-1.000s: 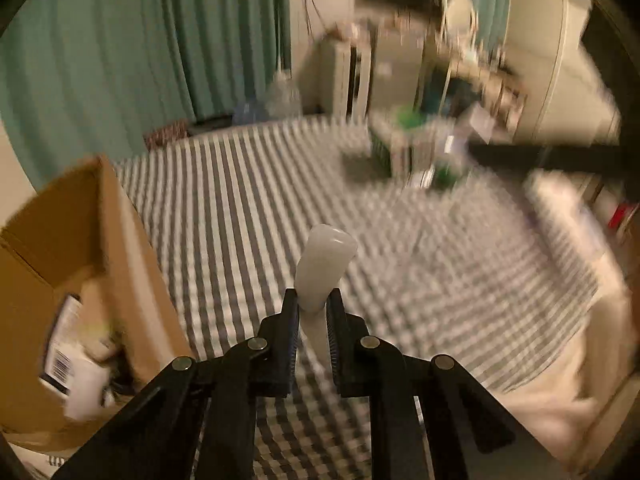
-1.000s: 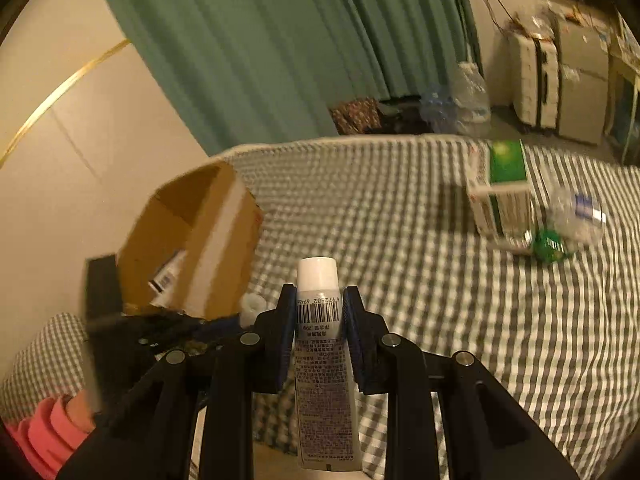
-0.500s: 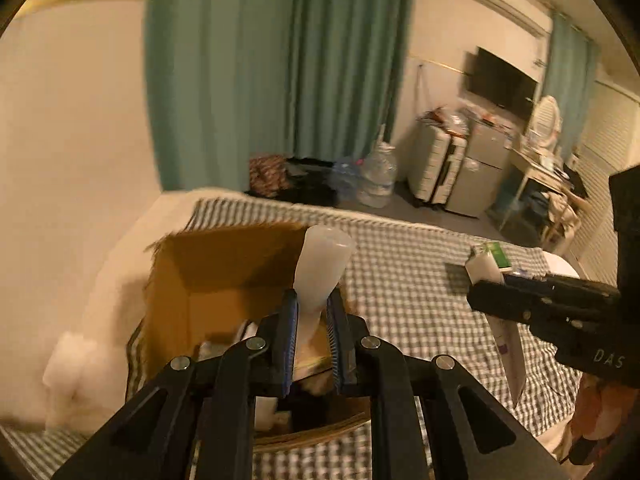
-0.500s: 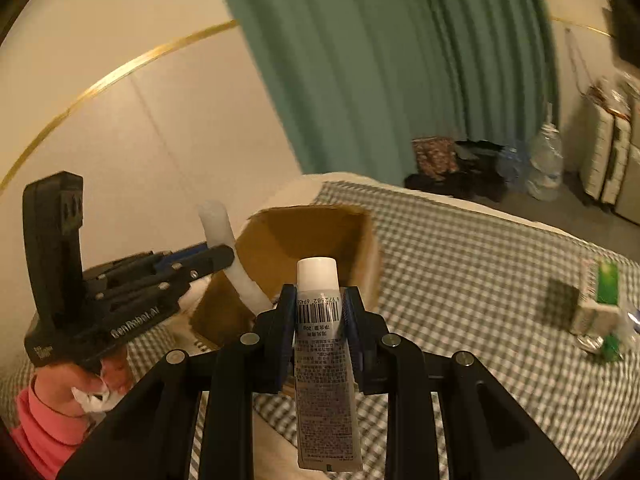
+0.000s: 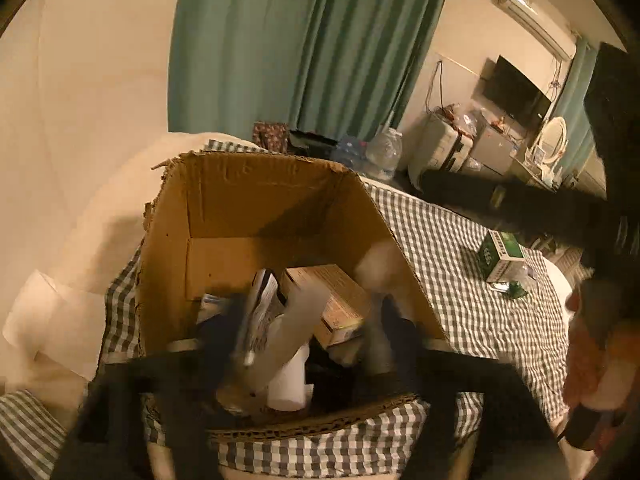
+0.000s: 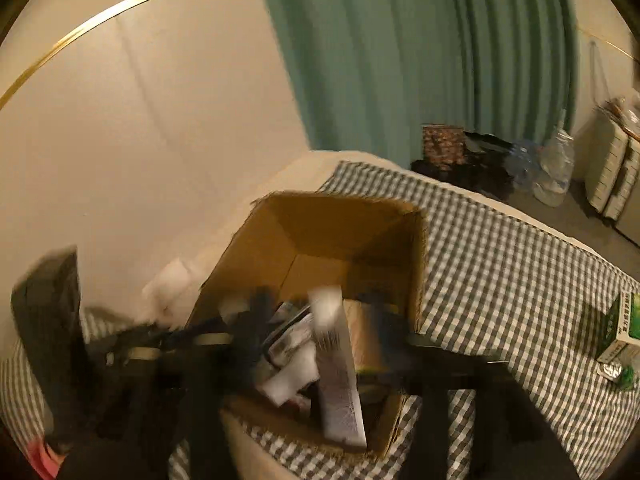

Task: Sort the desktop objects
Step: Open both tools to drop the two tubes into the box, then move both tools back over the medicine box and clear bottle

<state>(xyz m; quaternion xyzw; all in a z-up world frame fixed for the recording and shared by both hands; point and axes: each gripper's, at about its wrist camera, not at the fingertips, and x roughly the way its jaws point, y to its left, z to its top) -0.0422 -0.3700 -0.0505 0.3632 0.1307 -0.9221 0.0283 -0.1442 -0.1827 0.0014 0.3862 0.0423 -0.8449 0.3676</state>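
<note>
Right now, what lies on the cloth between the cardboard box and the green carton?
Nothing: in the right wrist view, only bare checked cloth runs from the box to the green carton.

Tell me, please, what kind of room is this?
Probably a bedroom or small studio at home: teal curtains, a wall television, an air conditioner, and what looks like a bed under a checked cover.

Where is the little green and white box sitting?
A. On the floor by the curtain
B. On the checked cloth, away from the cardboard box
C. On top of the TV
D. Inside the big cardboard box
B. The green and white box stands on the checked cloth, well off to the side of the open cardboard box, not inside it.
</note>
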